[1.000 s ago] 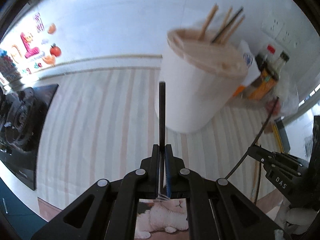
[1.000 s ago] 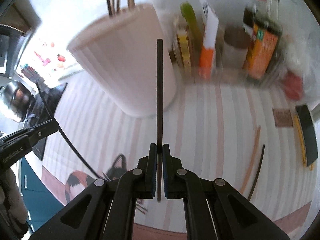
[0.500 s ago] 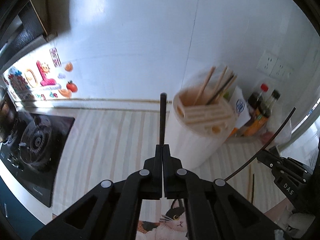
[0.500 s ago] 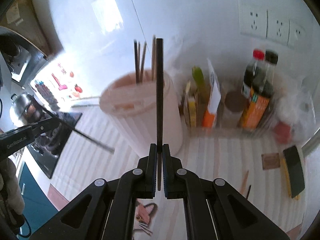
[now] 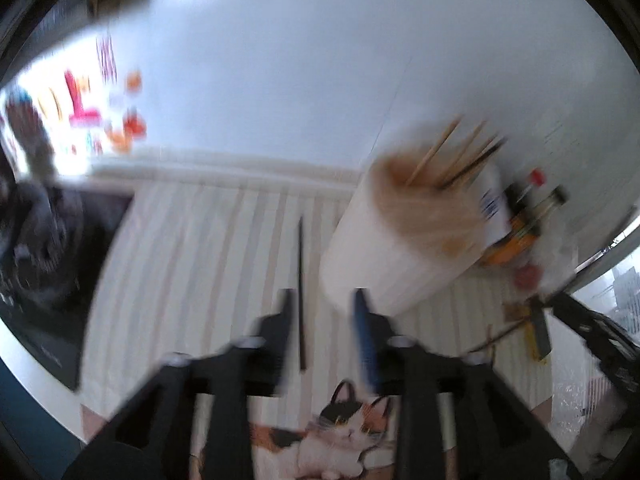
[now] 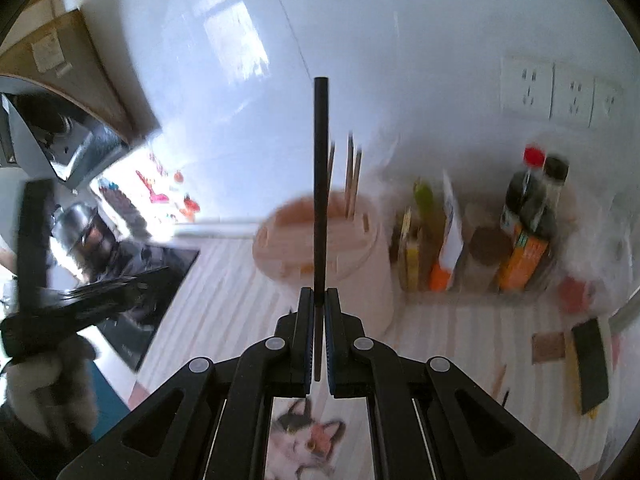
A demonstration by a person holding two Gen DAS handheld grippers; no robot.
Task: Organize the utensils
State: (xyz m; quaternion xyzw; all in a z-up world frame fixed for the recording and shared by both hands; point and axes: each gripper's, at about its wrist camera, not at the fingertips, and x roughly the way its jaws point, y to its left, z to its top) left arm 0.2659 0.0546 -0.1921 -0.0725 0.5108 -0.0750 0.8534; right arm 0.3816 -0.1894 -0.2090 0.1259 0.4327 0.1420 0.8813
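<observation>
Left tool (image 5: 322,312), jaws just opening, lets its dark chopstick (image 5: 301,292) go loose beside holder (image 5: 404,240); right tool (image 6: 319,320) clamps black chopstick (image 6: 321,184) upright, ready for slotting in.

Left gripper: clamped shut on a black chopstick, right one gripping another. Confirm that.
Not quite. In the left wrist view the left gripper has just been opening; the black chopstick stands loose between its jaws. The right gripper does grip its own chopstick.
</observation>
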